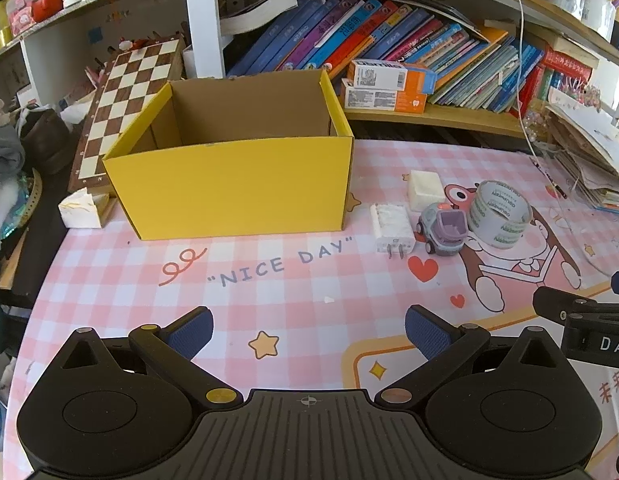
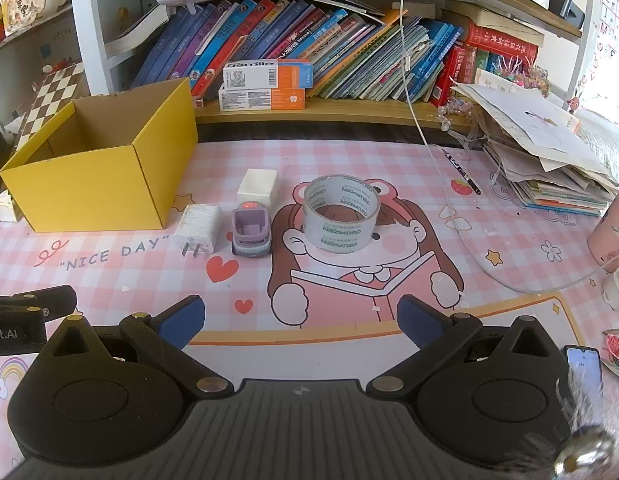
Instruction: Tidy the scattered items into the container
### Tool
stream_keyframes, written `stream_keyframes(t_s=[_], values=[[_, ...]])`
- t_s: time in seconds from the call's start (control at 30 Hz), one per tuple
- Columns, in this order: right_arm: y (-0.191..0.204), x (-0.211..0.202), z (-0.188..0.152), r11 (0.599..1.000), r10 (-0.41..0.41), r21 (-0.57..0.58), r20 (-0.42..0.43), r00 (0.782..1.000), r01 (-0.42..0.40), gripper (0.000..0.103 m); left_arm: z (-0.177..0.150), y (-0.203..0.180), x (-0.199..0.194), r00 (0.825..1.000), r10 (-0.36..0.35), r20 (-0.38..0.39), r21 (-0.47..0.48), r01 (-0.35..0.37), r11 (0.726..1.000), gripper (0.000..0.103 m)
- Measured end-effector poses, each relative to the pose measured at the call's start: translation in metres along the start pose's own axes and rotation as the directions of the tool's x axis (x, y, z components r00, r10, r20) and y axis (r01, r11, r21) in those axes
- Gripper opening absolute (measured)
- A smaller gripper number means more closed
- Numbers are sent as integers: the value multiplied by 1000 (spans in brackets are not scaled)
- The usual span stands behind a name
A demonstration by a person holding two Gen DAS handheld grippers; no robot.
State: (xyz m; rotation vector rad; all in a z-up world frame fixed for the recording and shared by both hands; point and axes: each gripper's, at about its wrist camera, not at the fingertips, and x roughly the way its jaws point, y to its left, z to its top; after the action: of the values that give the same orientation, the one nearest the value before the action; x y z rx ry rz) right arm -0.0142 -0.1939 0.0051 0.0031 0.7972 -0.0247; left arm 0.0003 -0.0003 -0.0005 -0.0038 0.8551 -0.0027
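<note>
An open yellow cardboard box [image 1: 229,184] [image 2: 97,184] stands on the pink checked mat, empty inside as far as I see. To its right lie a white plug charger [image 1: 391,226] [image 2: 199,228], a small purple toy truck [image 1: 443,230] [image 2: 251,234], a white block [image 1: 424,188] [image 2: 258,186] and a roll of clear tape [image 1: 500,214] [image 2: 341,218]. My left gripper [image 1: 307,330] is open and empty, low over the mat in front of the box. My right gripper [image 2: 301,316] is open and empty, in front of the tape and truck.
A bookshelf with leaning books [image 2: 309,40] and orange-white cartons [image 2: 265,84] runs behind the mat. A chessboard [image 1: 125,104] leans left of the box. A paper stack [image 2: 549,160], a pen [image 2: 463,172], a white cable [image 2: 449,200], a pink bottle [image 2: 611,236] and a phone [image 2: 583,364] are at the right.
</note>
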Motion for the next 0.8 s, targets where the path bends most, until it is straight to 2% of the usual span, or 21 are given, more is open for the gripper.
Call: stream_keyframes(t_s=[0.8], values=[[0,3,-2,1000,6,0,-13,1000,-6,103,-1,-1,6,1000,4,-25,-1,-4,1000,103]])
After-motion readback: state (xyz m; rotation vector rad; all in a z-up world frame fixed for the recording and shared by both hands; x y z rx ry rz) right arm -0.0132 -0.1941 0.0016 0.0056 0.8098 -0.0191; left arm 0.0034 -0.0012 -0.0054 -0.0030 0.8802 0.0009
